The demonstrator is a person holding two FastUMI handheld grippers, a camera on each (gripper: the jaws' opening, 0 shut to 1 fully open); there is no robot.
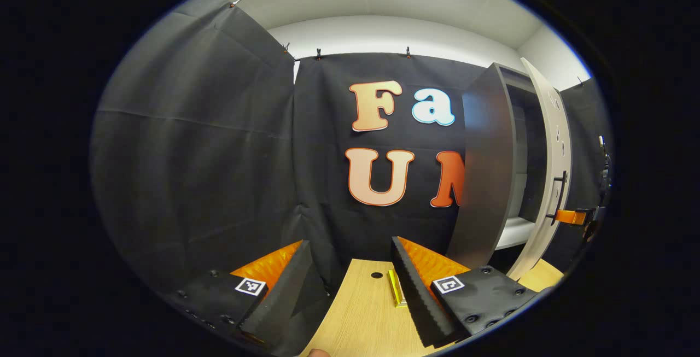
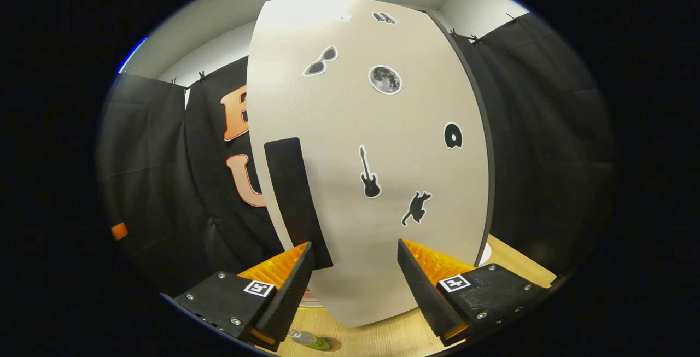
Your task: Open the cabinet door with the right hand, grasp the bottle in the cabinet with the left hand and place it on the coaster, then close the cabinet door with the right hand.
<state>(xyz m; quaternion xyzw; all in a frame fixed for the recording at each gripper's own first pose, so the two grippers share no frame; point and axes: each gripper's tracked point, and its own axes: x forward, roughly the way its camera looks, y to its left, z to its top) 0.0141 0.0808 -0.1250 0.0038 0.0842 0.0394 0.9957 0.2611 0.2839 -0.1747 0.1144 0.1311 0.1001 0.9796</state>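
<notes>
Your right gripper (image 2: 354, 280) sits nearest the lens in the right gripper view, jaws wide and holding nothing, facing the pale cabinet door (image 2: 377, 171). Its dark handle (image 2: 298, 201) stands just beside the left finger, not between both fingers.

In the left gripper view, your left gripper (image 1: 353, 286) hangs over the near edge of the desk (image 1: 366, 319), jaws likewise wide and empty. A small yellow block (image 1: 396, 287) lies on the desk just beside the right finger. To the far right stands the cabinet (image 1: 486, 182), its door (image 1: 549, 182) ajar, with an orange finger (image 1: 569, 216) of the other gripper at the handle (image 1: 559, 195).

Progress, as a judgement: the task is near one end, with the door part-open. At the bottom of the right gripper view a clear bottle (image 2: 306, 338) with greenish contents appears to stand on a round coaster (image 2: 331, 344) on the desk, which suggests placement is done and only closing the door remains; you cannot be sure from so small a glimpse.

Between views: the left gripper view gives the cabinet's side, dim interior and the gap at the door; the right gripper view gives the door's stickered face, the bottle and the coaster.
</notes>
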